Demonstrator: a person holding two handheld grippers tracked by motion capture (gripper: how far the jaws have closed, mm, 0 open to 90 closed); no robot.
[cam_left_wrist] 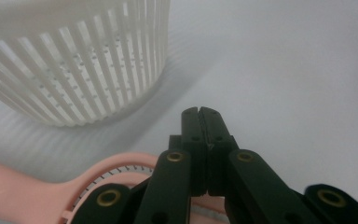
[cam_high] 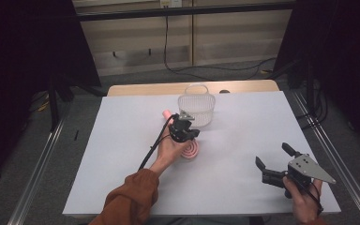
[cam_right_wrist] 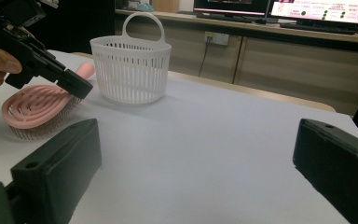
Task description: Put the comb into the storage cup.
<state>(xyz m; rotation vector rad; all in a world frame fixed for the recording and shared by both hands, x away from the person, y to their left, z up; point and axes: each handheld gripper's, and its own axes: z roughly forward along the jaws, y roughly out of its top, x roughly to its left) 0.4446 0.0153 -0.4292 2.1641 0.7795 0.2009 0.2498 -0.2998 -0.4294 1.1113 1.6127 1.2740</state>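
A pink hairbrush (cam_high: 191, 150) lies flat on the white table sheet (cam_high: 122, 154), its handle pointing toward the far side. My left gripper (cam_high: 195, 133) sits over the brush head, its jaws pressed together with nothing between them. In the left gripper view its shut tips (cam_left_wrist: 199, 112) point past the brush (cam_left_wrist: 32, 196) at bare sheet beside the white slatted basket (cam_left_wrist: 74, 60). In the right gripper view that gripper (cam_right_wrist: 77, 86) is low at the edge of the brush (cam_right_wrist: 32, 109); whether they touch I cannot tell. My right gripper (cam_high: 272, 154) rests open and empty near the front right.
The basket (cam_high: 197, 110) stands upright with its handle up, just beyond the brush; it also stands at the far left of the right gripper view (cam_right_wrist: 130, 74). A wooden table edge (cam_high: 145, 89) shows behind the sheet. Dark frame posts flank the table.
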